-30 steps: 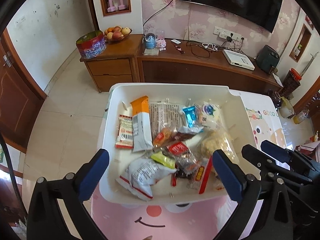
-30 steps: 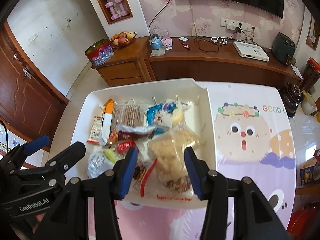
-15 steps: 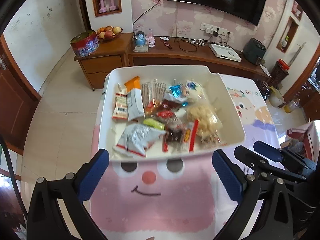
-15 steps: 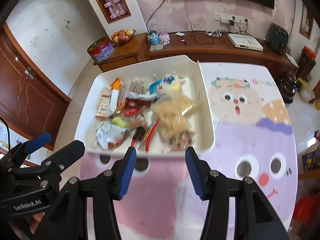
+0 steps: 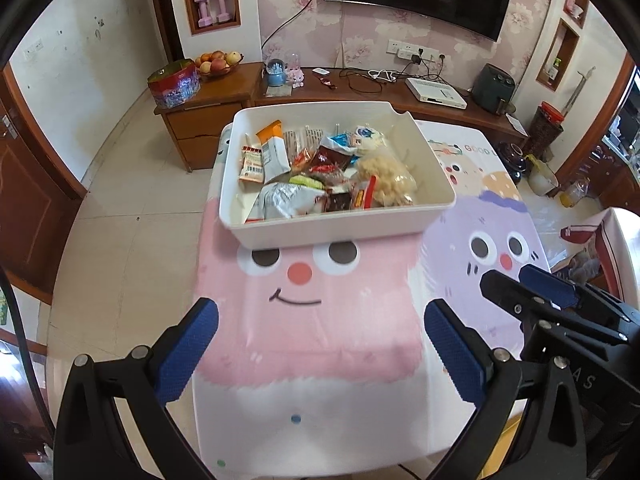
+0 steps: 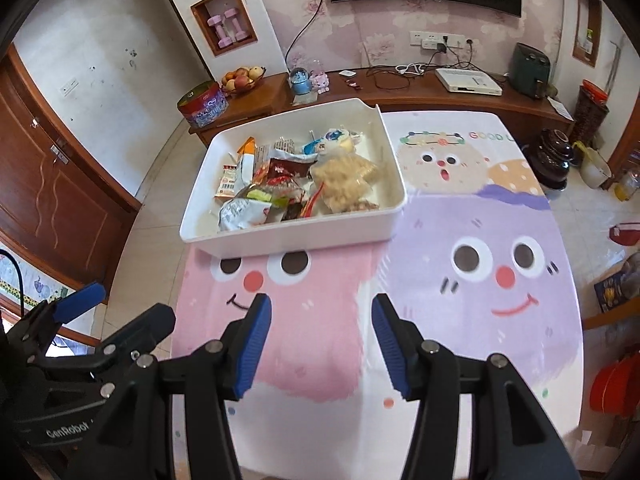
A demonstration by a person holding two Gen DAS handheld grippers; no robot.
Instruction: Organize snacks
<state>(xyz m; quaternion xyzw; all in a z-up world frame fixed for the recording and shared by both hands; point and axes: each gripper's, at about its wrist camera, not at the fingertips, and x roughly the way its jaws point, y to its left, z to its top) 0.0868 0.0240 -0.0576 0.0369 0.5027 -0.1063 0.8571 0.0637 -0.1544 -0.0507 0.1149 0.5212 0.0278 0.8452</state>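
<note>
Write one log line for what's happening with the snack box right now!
snacks: piled in white bin | bin: on cartoon tablecloth | left gripper: open, empty | right gripper: open, empty

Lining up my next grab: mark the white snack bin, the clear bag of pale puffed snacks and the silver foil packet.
white snack bin (image 6: 296, 240), right wrist view, near outer wall.
clear bag of pale puffed snacks (image 6: 344, 184), right wrist view, middle of the bag.
silver foil packet (image 5: 284, 202), left wrist view, crumpled centre.
</note>
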